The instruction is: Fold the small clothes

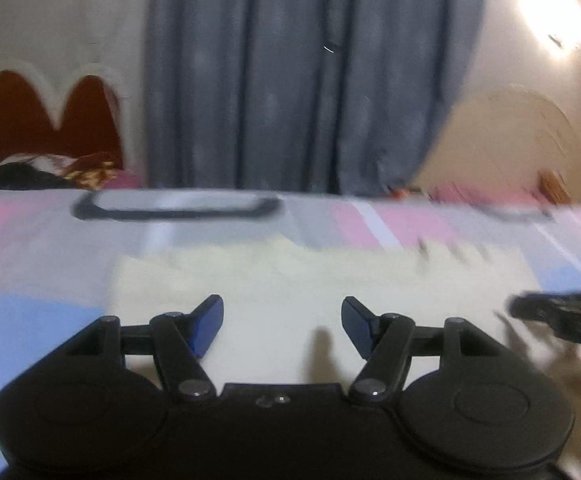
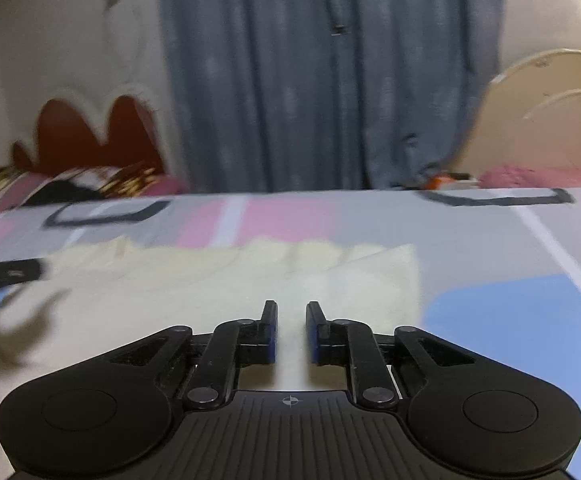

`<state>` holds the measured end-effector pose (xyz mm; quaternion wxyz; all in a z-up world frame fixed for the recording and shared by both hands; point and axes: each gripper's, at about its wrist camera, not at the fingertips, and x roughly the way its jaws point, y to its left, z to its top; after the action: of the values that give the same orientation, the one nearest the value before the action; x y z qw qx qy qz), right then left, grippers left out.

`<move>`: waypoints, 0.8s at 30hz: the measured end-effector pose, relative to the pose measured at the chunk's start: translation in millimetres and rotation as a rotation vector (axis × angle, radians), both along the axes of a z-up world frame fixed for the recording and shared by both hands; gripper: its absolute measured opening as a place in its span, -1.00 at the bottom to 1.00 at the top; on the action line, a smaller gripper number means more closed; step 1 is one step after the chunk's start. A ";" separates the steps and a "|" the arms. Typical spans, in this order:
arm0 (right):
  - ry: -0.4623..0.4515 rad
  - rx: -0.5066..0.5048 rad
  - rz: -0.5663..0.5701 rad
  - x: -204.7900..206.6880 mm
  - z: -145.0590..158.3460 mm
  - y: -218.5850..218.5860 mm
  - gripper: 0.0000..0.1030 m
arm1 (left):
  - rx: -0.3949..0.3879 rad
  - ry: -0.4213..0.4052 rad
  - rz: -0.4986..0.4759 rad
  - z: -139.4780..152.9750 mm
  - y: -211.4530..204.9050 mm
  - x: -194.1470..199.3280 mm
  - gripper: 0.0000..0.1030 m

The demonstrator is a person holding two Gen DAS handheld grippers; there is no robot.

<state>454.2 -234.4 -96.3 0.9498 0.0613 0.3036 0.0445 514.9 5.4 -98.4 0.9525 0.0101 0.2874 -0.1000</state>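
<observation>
A cream cloth (image 1: 274, 276) lies spread on the patterned bedsheet (image 1: 30, 320), its far edge rumpled into small folds. My left gripper (image 1: 282, 318) hovers over the cloth's near part, jaws wide apart and empty. In the right wrist view the same cream cloth (image 2: 218, 280) fills the middle. My right gripper (image 2: 291, 314) is over its near right part, fingers nearly parallel with a narrow gap, and I see nothing pinched between them. Each view catches the other gripper blurred at its edge: the right gripper (image 1: 562, 314) and the left gripper (image 2: 6, 274).
A grey-blue curtain (image 2: 322, 80) hangs behind the bed. A red scalloped headboard (image 1: 46, 116) and bunched bedding (image 2: 70, 186) sit at the far left. A cream arched panel (image 2: 550, 108) and a pink pillow (image 2: 530, 178) are at the far right.
</observation>
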 end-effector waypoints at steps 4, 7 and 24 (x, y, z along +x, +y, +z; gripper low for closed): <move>0.053 -0.080 -0.038 -15.2 -13.5 -5.4 -0.69 | 0.060 0.060 0.010 -20.4 5.0 -6.1 0.29; 0.046 -0.083 -0.060 -26.3 -8.2 -20.0 -0.71 | 0.094 0.049 0.047 -10.3 8.1 -17.7 0.21; 0.073 -0.076 -0.015 -38.6 -13.7 -16.4 -0.71 | 0.164 0.097 0.039 -18.0 -15.6 -28.1 0.30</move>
<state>415.6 -250.8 -110.1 0.9400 0.0290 0.3391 0.0236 486.8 -10.2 -116.4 0.9353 0.0776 0.3404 -0.0583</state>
